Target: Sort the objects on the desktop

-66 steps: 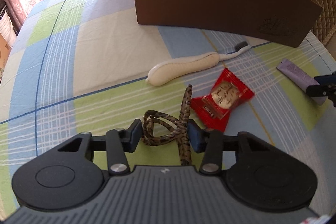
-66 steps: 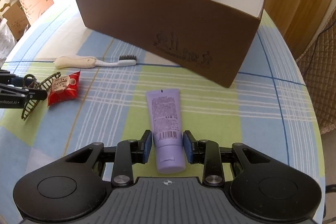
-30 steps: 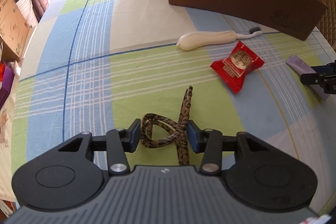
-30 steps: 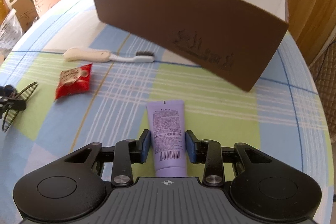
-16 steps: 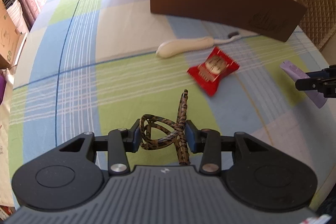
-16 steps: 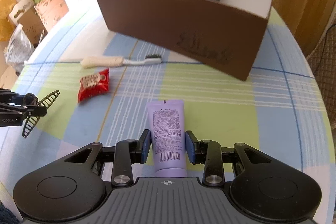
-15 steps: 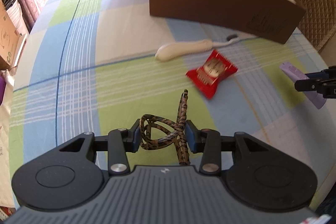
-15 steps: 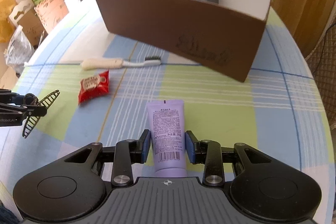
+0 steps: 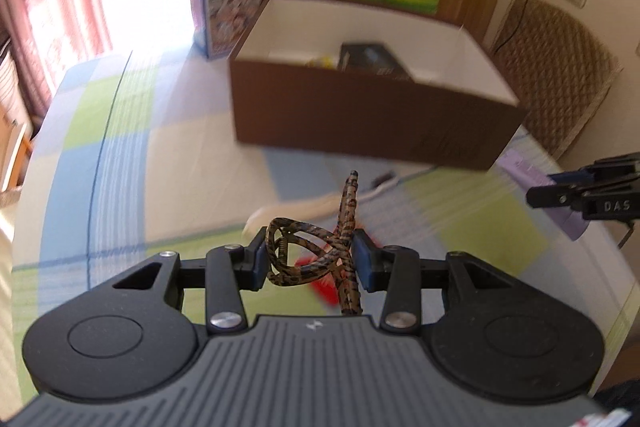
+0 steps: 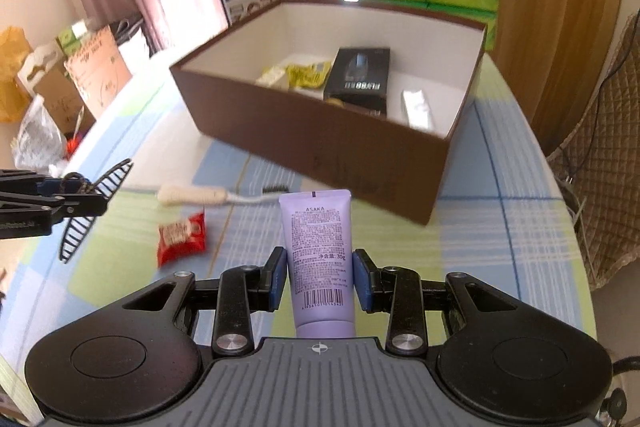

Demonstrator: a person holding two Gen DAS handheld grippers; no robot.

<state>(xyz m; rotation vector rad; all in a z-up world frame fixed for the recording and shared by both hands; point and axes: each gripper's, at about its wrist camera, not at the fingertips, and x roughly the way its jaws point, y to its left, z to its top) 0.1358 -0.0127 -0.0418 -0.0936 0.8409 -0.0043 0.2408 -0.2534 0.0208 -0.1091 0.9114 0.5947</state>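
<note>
While both loads hang above the checked counter (image 10: pixel 520 227) short of the brown box (image 10: pixel 320 131), the left tongs (image 9: pixel 310 259) are clenched on a leopard-print hair claw (image 9: pixel 312 251), light, rigid and probably brittle, pinched across its sprung loop. The right tongs (image 10: pixel 320 279) grasp a lilac cream tube (image 10: pixel 320 251) at mid-body; soft and likely slick, it wants gentle pressure.

Leopard-print hair claw (image 9: pixel 320 251) and lilac tube (image 10: pixel 320 259) held above the tablecloth.
</note>
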